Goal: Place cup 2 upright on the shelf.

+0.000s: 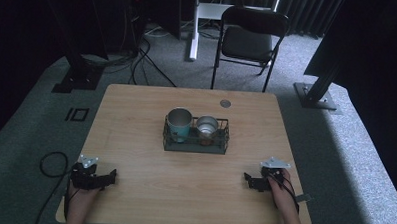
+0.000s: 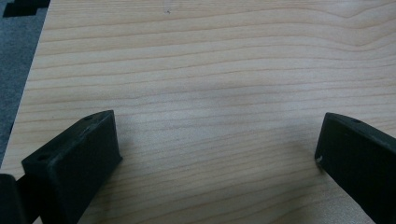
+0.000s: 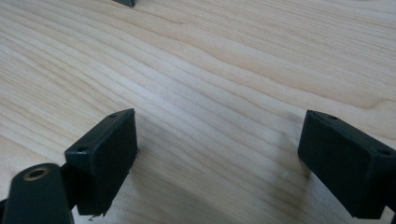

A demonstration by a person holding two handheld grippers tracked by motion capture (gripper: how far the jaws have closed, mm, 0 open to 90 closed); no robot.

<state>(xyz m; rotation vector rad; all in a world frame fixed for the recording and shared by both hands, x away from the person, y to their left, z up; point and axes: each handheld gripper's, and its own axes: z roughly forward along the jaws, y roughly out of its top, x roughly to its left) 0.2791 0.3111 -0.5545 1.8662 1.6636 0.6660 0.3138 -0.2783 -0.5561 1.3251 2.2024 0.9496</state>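
table [image 1: 135,140]: basket [image 1: 196,142] between grippers.

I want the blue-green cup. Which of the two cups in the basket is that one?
It is the taller cup at the left end of the wire basket. Its outside is teal. The cup beside it is shorter and plain shiny metal.

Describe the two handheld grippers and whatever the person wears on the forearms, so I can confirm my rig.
Both are matte black two-jaw tools. The left gripper and right gripper each carry a grey three-cornered plate on top and trail a black cable. Close up, the blocky rectangular black fingers show small screw holes; the right gripper's fingers match, beside a brass-coloured fitting. No sleeves show on the forearms.
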